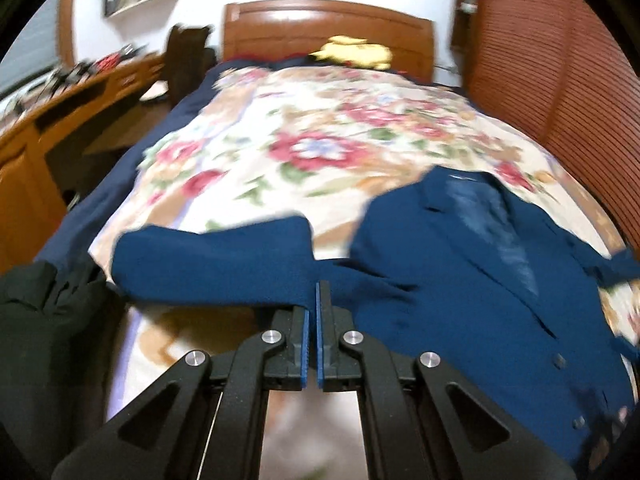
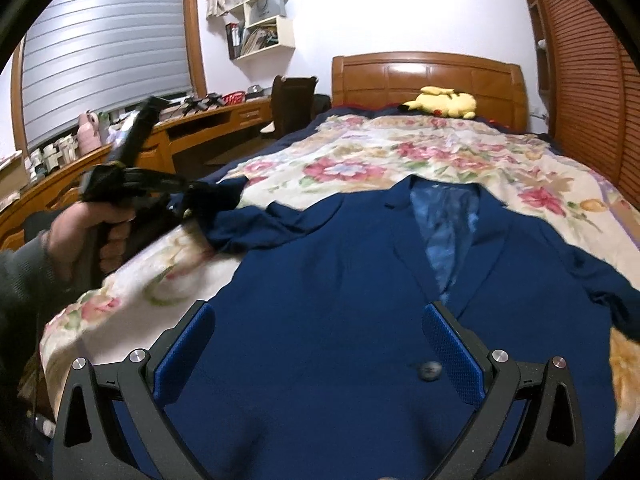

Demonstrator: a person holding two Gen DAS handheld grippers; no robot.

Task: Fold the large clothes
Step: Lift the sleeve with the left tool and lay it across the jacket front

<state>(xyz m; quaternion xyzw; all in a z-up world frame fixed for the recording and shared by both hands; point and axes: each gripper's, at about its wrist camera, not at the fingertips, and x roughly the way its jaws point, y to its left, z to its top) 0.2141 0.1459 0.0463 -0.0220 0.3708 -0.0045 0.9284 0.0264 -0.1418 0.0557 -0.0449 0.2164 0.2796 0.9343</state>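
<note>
Nearest, right tool (image 2: 318, 344) spread wide and empty above the front panel of the navy blue woven suit jacket (image 2: 340, 280), dark button (image 2: 427, 370) just at 5 o'clock between its pads. Farther out at 9 o'clock, left tool (image 1: 313, 300) pinched shut on the jacket's blue sleeve (image 1: 212, 256), stretched out sideways over the floral quilted bedspread (image 1: 320, 128); beyond, at 12 o'clock, wooden headboard (image 2: 428, 80) and yellow plush toy (image 2: 444, 104). Probably the sleeve-fold step: next, carry the sleeve across toward 3 o'clock onto the chest, right tool pressing the body flat.
</note>
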